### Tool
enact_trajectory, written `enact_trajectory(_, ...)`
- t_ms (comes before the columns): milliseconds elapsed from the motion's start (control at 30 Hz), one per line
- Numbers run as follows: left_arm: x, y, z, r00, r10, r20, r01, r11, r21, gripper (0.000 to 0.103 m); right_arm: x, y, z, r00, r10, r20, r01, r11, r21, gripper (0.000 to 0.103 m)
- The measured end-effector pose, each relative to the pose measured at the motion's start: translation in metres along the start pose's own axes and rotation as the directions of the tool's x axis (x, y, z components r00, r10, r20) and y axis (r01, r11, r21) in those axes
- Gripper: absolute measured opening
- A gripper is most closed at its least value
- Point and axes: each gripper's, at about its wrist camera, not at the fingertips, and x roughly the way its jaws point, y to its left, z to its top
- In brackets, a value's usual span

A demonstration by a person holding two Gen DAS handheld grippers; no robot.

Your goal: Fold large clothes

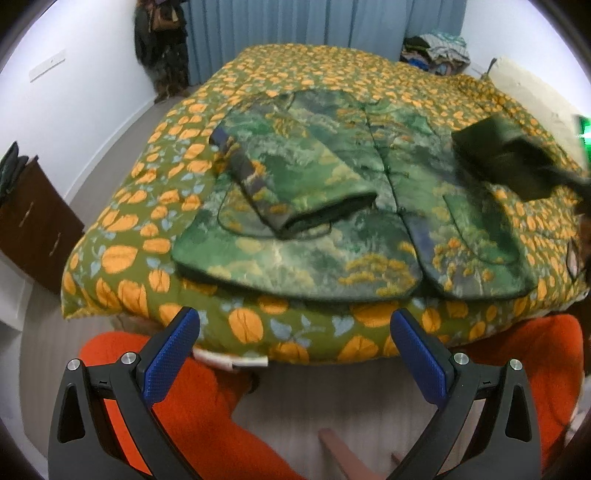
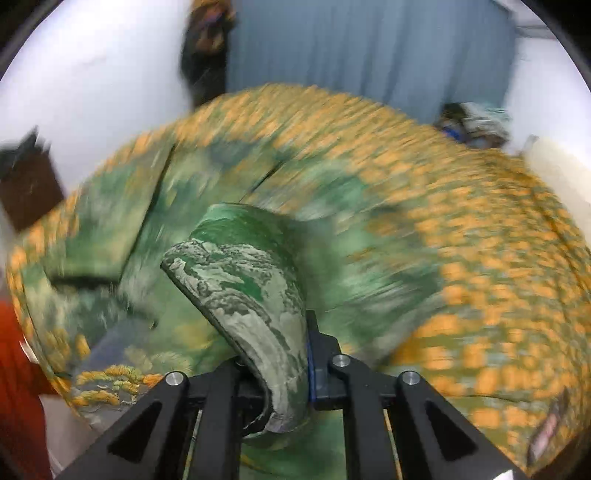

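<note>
Here, in the left wrist view, a green landscape-print jacket (image 1: 306, 206) is seen lying flat on a bed covered by an orange-flowered quilt (image 1: 288, 66). Its front is up and its hem is toward the near edge of the bed, so its long axis runs from the camera away toward the blue curtain (image 1: 325, 22). One sleeve (image 1: 284, 177) is already laid across the body, with its cuff pointing toward the near right. The other sleeve (image 1: 517, 158) is lifted at the right side of the picture, blurred, and it points in over the body. The left gripper (image 1: 295, 354) hovers before the near edge of the bed, with its blue pads wide apart and nothing between them. The jacket lies ahead of it and beyond the hem, not touched. Orange trousers of the person (image 1: 177, 406) are seen below it.

In the right wrist view most is blurred. The right gripper (image 2: 291, 373) is seen closed fully upon the cuff end of the lifted sleeve (image 2: 251, 288), which rises from the jaws and bends away toward the jacket body (image 2: 147, 229). The right hand is judged the nearer one to the work, and the coming move is judged to depend on the sleeve being carried across the long axis.
</note>
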Motion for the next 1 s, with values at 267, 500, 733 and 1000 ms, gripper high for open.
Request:
enact_trajectory(267, 0.03, 0.007, 0.046, 0.999, -0.021, 0.049, 0.016, 0.995, 0.095, 0.103, -0.06, -0.179, 0.015, 0.945, -0.327, -0.01, 0.322, 0.923, 0.211, 0.017)
enact_trajectory(500, 0.078, -0.008, 0.083, 0.997, -0.07, 0.026, 0.056, 0.928, 0.368, 0.103, -0.072, -0.221, -0.033, 0.828, -0.55, -0.11, 0.557, 0.783, 0.277, 0.054)
enact_trajectory(733, 0.149, -0.046, 0.076, 0.999, 0.007, -0.052, 0.03, 0.736, 0.677, 0.103, -0.099, -0.12, -0.057, 0.951, -0.31, 0.006, 0.295, 0.911, 0.289, 0.054)
enact_trajectory(1000, 0.176, -0.012, 0.106, 0.973, -0.139, -0.186, 0.213, 0.851, 0.48, 0.01, -0.106, 0.011, -0.067, 0.989, -0.071, 0.13, 0.047, 0.982, 0.181, 0.054)
